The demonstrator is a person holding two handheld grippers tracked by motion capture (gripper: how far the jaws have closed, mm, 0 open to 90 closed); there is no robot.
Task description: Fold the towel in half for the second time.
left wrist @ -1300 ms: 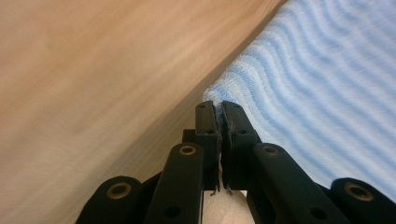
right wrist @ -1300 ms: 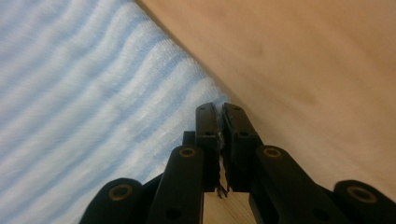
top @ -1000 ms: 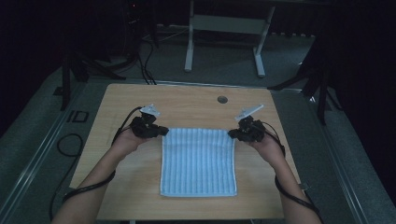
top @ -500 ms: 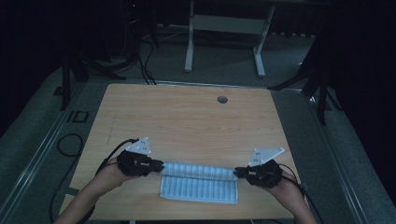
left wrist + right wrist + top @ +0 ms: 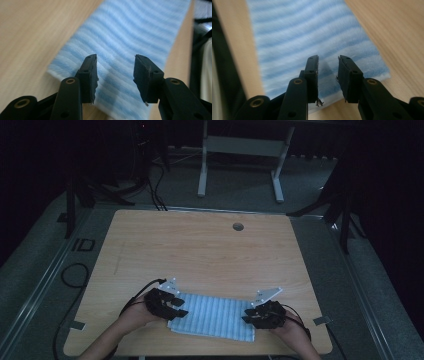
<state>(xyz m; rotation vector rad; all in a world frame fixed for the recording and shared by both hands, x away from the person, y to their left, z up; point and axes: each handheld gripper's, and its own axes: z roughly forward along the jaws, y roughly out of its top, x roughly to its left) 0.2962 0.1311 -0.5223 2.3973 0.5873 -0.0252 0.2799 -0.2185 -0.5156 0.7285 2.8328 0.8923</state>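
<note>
A blue-and-white striped cloth (image 5: 212, 316) lies folded in half near the table's front edge, a flat wide band. My left gripper (image 5: 181, 308) hovers over its left end, jaws open with nothing between them; the cloth (image 5: 130, 37) stretches away beyond the gripper (image 5: 115, 68). My right gripper (image 5: 246, 316) is at the cloth's right end, also open with a narrower gap; the cloth (image 5: 299, 37) runs ahead of the gripper (image 5: 328, 70) and nothing is held. A hand holds each gripper from the bottom edge.
The wooden table (image 5: 200, 250) has a round cable hole (image 5: 238, 226) near its far edge. Cables (image 5: 75, 280) trail off the left side. A white metal stand (image 5: 240, 150) sits on the floor beyond the table.
Both grippers carried the cloth's far edge toward the front edge, folding it in half, and have now let go and opened.
</note>
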